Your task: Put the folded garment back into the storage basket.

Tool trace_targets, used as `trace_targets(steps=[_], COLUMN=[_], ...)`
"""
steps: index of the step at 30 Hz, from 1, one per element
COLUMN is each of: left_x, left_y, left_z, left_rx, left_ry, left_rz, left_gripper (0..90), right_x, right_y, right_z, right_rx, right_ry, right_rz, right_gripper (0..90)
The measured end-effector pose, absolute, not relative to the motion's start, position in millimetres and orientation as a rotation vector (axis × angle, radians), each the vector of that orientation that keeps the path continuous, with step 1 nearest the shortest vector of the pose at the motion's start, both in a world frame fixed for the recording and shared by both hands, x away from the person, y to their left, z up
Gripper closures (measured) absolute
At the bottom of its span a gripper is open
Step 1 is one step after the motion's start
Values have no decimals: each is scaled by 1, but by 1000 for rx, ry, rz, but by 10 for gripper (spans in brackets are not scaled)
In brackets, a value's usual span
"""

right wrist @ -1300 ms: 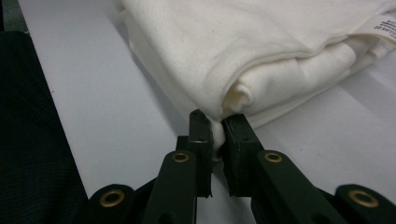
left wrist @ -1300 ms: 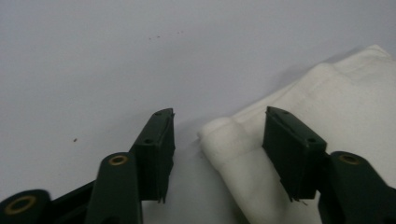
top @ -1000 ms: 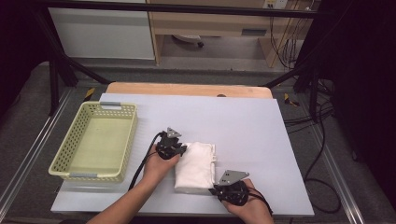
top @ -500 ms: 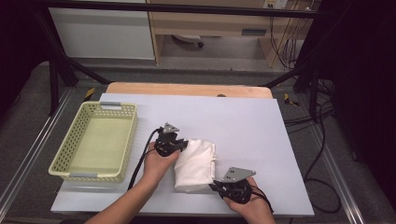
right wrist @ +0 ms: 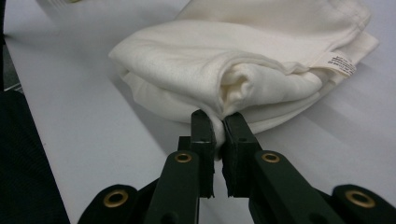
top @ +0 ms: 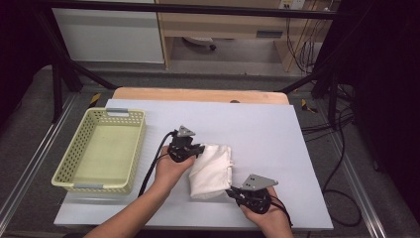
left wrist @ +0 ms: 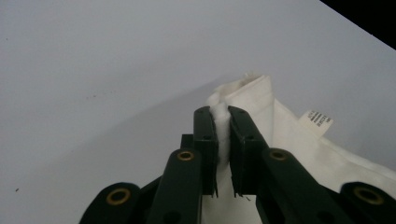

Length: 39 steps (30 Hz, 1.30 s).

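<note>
Both tongs were clamped on the folded white cloth (top: 212, 169): my left tongs (left wrist: 223, 122) pinched its far left corner, its jaws having just closed there, and my right tongs (right wrist: 218, 122) nipped its near edge. Between them it lay mid-table (top: 277, 129), its label (right wrist: 337, 62) showing, the yellow basket (top: 130, 158) well apart leftward.

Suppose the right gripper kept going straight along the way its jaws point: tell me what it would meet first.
The folded white cloth. The right gripper is already shut on its near edge, so pushing on would drive straight into the bundle's thick folds. Beyond that lies the white table, as far as depth can be judged.
</note>
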<state>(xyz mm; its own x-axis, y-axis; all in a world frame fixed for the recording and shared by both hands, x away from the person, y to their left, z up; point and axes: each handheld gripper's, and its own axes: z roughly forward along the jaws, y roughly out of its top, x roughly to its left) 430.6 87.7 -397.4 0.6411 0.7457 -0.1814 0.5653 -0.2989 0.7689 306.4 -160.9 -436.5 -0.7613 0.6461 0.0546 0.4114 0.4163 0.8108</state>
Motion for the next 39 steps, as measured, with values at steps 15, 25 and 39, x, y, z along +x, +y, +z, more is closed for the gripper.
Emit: trace_targets(steps=[15,25,39], left_x=[437,435,436], left_y=[69,69,70], left_z=[-390,-383,-375], left_rx=[2033,2014,2022], left_ry=[981,989,983], left_rz=[237,219,205], left_gripper=[820,821,821], right_x=[308,307,306], right_y=[-161,-158,-156], right_z=[-438,-436,-436], right_rx=[924,909,881], right_ry=[2411,2409,2405], right_rz=[1291,1299,1312], right_gripper=[841,841,841])
